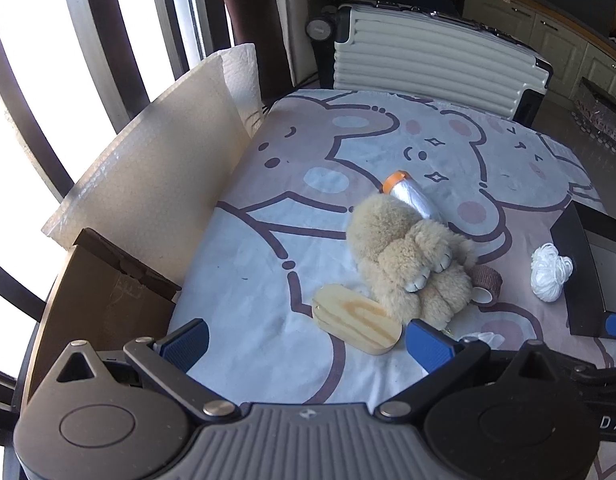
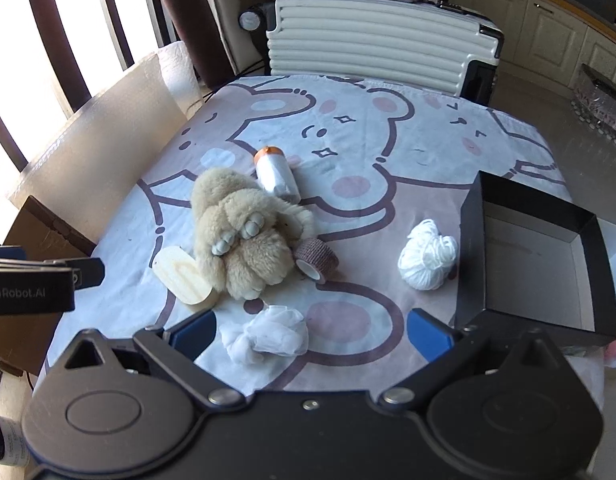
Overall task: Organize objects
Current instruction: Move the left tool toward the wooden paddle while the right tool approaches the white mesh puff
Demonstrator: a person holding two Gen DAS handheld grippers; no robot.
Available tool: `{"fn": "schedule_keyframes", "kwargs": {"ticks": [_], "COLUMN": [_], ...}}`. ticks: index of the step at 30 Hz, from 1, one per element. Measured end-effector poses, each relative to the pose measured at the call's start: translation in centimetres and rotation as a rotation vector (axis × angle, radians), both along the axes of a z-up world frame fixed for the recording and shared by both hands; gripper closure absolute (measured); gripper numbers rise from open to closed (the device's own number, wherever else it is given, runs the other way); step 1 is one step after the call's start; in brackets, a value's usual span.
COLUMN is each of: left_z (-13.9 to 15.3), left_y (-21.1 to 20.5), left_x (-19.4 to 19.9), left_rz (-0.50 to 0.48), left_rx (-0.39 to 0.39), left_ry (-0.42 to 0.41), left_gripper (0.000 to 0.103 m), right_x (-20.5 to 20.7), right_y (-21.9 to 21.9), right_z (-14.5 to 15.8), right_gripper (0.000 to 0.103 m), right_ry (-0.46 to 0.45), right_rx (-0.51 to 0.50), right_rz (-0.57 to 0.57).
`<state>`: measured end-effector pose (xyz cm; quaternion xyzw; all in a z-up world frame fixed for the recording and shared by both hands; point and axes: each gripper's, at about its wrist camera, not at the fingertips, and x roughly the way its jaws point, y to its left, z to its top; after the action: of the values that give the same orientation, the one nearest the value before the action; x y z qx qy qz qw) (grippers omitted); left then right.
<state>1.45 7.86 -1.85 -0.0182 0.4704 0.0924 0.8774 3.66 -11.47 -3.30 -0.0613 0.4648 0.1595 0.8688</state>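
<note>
left gripper: we see it wide open, empty, above the wooden block
right gripper: open, empty, over white mesh
black box: empty, right edge of surface

Suitcase: ribbed, white, beyond the worktop's far edge.
Window: left, bright, dark bars.
Cabinets: far right.

Soft cloth and fuzz under my matt black fingers.
Shaggy plush toy, smooth pale wooden block, woolly white yarn ball, gauzy white mesh, matt black cardboard box, printed cloth cover.
</note>
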Motion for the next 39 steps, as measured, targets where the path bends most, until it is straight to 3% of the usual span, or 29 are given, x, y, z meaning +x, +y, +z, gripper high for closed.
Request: {"fn": "schedule_keyframes", "kwargs": {"ticks": [23, 39], "left_z": [-4.8, -7.5], "left_y": [0.1, -0.1], "left_x": [5.2, 7.7], "left_rz": [0.048, 0.051], "left_rx": [0.026, -0.019], "left_ry": [0.089, 0.144], "left_gripper": [0.000, 0.001], "right_x": [3.9, 6.1], "right_y": [-0.1, -0.7], "right_z": [-3.4, -5.8], "right_gripper": [0.000, 0.000], "right_ry": [0.036, 0.065], "right_rx": [0.080, 0.094], "right_rz": [0.040, 0.034]}}
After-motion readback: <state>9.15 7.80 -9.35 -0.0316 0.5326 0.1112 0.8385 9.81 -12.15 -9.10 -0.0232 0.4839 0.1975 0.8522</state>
